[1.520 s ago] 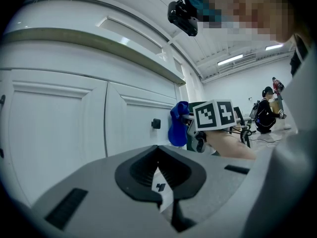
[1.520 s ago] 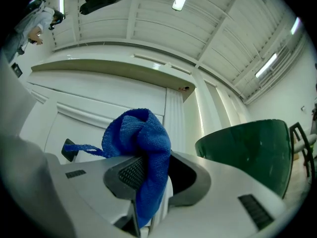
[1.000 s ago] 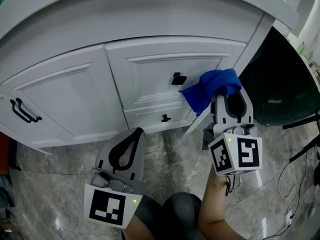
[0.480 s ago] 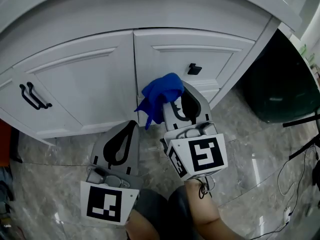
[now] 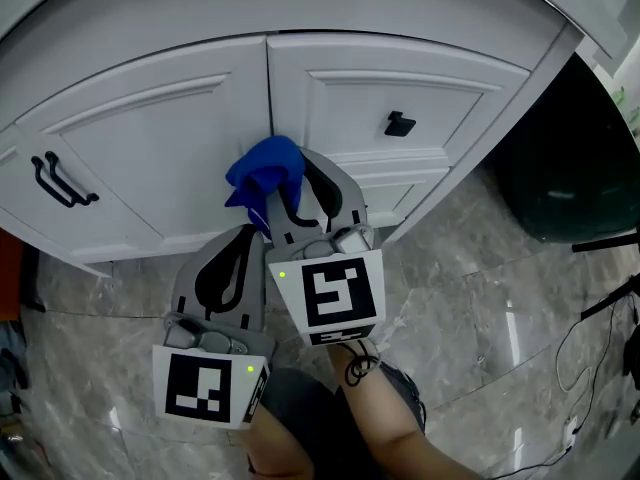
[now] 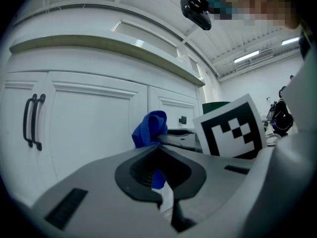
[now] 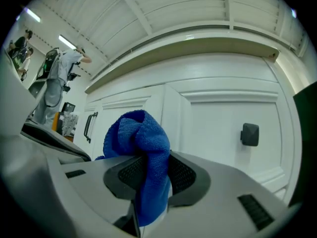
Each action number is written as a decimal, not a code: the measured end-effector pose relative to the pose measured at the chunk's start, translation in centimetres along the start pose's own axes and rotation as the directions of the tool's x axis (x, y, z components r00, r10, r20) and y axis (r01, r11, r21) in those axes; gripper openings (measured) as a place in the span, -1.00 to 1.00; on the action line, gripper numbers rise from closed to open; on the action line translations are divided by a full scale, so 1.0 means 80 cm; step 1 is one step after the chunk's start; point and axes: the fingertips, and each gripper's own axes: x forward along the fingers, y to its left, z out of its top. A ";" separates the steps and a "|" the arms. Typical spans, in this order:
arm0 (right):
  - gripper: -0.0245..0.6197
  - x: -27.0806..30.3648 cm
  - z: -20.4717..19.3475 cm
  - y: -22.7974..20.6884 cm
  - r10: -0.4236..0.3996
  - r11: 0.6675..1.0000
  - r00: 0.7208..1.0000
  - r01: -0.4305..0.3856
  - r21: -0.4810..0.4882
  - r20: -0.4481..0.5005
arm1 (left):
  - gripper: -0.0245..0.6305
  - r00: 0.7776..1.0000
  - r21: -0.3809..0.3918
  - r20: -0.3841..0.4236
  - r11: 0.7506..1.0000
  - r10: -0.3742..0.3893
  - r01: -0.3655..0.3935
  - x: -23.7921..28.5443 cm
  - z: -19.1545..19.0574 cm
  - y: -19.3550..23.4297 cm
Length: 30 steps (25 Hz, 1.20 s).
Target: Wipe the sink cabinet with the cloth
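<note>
The white sink cabinet (image 5: 150, 138) fills the upper head view, with a black knob (image 5: 399, 124) on its right panel and black bar handles (image 5: 50, 180) on the left door. A bunched blue cloth (image 5: 265, 171) presses against the cabinet front near the seam between the two panels. My right gripper (image 5: 283, 186) is shut on the cloth (image 7: 141, 138), which hangs down between its jaws. Just below and left of it, my left gripper (image 5: 245, 233) is shut with nothing in it, apart from the cabinet. The left gripper view shows the cloth (image 6: 150, 127) ahead of its jaws.
A dark green bin (image 5: 560, 168) stands to the right of the cabinet. Grey marble floor (image 5: 480, 308) lies below, with black cables (image 5: 590, 348) at the right edge. The countertop edge (image 7: 198, 46) overhangs the doors. A person stands far off (image 7: 54, 83).
My right gripper has carried the cloth leftward across the cabinet front, from beside the right knob to the seam between the panels. The left gripper has stayed roughly in place.
</note>
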 end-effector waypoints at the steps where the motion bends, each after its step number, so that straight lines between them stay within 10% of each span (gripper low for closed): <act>1: -0.57 0.000 0.001 0.000 0.007 1.000 1.000 -0.007 -0.011 0.010 | -0.93 1.000 0.001 -0.008 1.000 0.003 -0.003 0.004 -0.004 0.000; 30: -0.57 -0.015 0.000 -0.031 0.044 0.993 0.993 -0.055 0.100 0.109 | -0.93 0.997 0.049 0.048 0.997 0.061 -0.064 0.054 -0.005 -0.018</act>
